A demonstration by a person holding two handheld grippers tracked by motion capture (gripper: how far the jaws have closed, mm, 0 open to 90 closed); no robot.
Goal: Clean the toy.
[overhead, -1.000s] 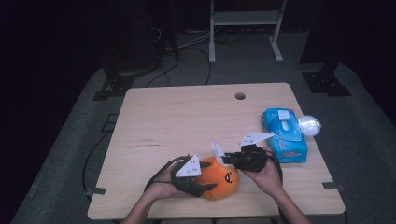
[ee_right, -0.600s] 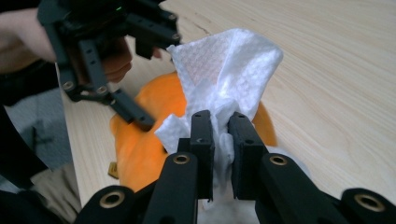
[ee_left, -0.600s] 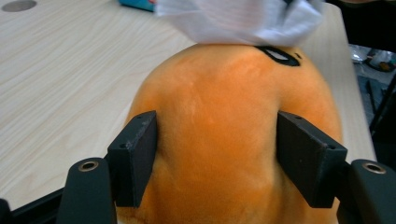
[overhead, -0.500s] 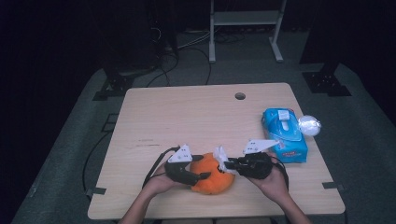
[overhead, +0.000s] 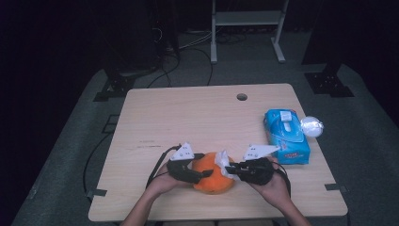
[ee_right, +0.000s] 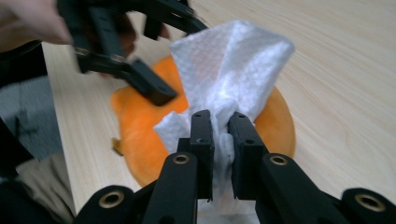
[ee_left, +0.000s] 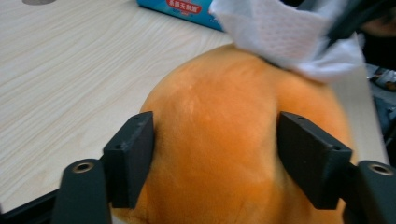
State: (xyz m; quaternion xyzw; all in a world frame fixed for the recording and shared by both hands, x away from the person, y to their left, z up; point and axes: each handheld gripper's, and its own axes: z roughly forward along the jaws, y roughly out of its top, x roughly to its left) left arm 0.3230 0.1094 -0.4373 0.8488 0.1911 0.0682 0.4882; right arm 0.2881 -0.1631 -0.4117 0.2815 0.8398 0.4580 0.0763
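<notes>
1. the left gripper view shows the left gripper (ee_left: 215, 158) with its jaws straddling the orange plush toy (ee_left: 233, 140), pads against its sides; the jaws have just been opening a little.
2. the right gripper (ee_right: 219, 135) pinches a white wet wipe (ee_right: 233, 70) against the toy's top.
3. from above, both hands meet at the toy near the table's (overhead: 188, 117) front edge.
4. farther right, a blue wipes pack (overhead: 287, 136) lies flat with a silvery ball (overhead: 311, 126) beside it.

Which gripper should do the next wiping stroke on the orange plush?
Right. The right gripper is shut on the white wipe, which already rests on the orange plush. The left gripper, jaws just opening, straddles the plush to steady it.
</notes>
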